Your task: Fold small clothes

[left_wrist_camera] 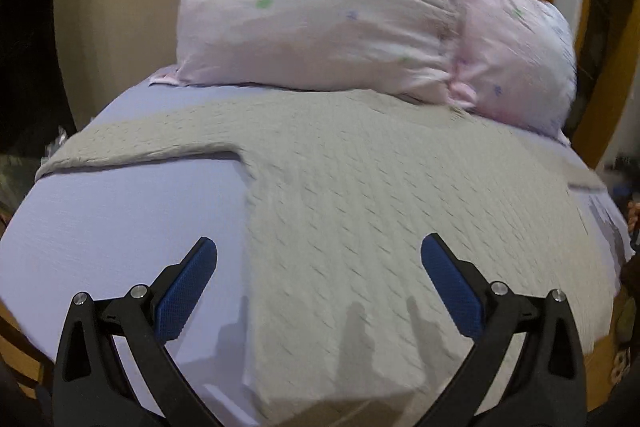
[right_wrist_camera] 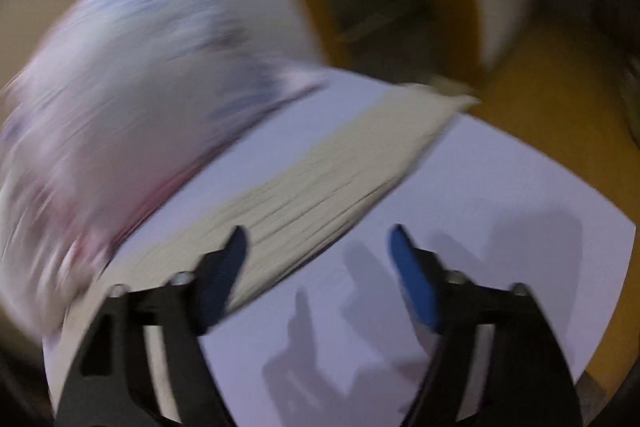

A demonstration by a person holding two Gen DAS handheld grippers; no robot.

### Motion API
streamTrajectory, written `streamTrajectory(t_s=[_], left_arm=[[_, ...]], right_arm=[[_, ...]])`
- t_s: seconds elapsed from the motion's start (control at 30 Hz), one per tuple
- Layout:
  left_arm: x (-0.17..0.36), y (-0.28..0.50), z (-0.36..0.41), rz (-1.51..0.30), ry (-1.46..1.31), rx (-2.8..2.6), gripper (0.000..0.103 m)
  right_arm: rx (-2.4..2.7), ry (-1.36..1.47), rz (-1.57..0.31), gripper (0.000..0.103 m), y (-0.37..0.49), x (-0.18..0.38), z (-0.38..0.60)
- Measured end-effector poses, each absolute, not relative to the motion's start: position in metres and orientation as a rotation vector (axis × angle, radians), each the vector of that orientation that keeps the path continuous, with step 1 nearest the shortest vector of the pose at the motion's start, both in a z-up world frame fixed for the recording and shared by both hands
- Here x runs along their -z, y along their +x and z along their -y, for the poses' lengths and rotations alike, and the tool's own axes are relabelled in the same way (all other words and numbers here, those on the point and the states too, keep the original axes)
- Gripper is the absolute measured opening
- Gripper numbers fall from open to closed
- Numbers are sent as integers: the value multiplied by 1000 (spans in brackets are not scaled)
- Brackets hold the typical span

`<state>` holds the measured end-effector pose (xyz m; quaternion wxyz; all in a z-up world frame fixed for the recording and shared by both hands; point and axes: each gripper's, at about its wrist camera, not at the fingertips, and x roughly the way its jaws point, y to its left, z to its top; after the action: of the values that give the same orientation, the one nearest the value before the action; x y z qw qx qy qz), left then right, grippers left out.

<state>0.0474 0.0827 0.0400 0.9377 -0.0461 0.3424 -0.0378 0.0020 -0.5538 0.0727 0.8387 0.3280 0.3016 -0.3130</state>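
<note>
The beige knitted top [left_wrist_camera: 360, 195] lies spread flat on the lavender sheet [left_wrist_camera: 120, 227] of the bed, one sleeve stretched out to the left, laid open most likely so it can be folded. The left hand-held gripper [left_wrist_camera: 319, 259] hovers just above the garment's near part, jaws wide and holding nothing, probably lining up on the near hem. The right hand-held gripper [right_wrist_camera: 318, 245] is wide too and empty, over bare sheet beside the other sleeve [right_wrist_camera: 332, 179]. A pink flowered pillow [left_wrist_camera: 360, 23] sits at the far end, touching the top's far edge. The right view is heavily smeared, so the sleeve end is hard to read, and the neckline is hidden by the pillow.
</note>
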Motion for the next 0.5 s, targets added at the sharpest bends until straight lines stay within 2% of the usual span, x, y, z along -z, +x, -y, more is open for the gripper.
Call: streamTrajectory(t_s=[0.13,0.2,0.27,0.3,0.4,0.5], left_arm=[[-35,81,-129,-730,-215,16,102],[-35,84,-146,-710,-270,-5,102],[-38,87,-163,-682,-326,-36,102],[-39,89,-171,-670,-347,-53,102],[-43,87,-197,-642,-419,-93,102],[-45,83,-224,-602,-481,-146,102]], right_arm=[[779,884,-651,48,11,-43,626],[807,880,-617,43,15,-40,637],[808,867,-602,25,22,-34,639],[800,871,-596,10,26,-30,644],[773,872,-543,7,29,-32,644],[683,595,-429,6,48,-85,590]])
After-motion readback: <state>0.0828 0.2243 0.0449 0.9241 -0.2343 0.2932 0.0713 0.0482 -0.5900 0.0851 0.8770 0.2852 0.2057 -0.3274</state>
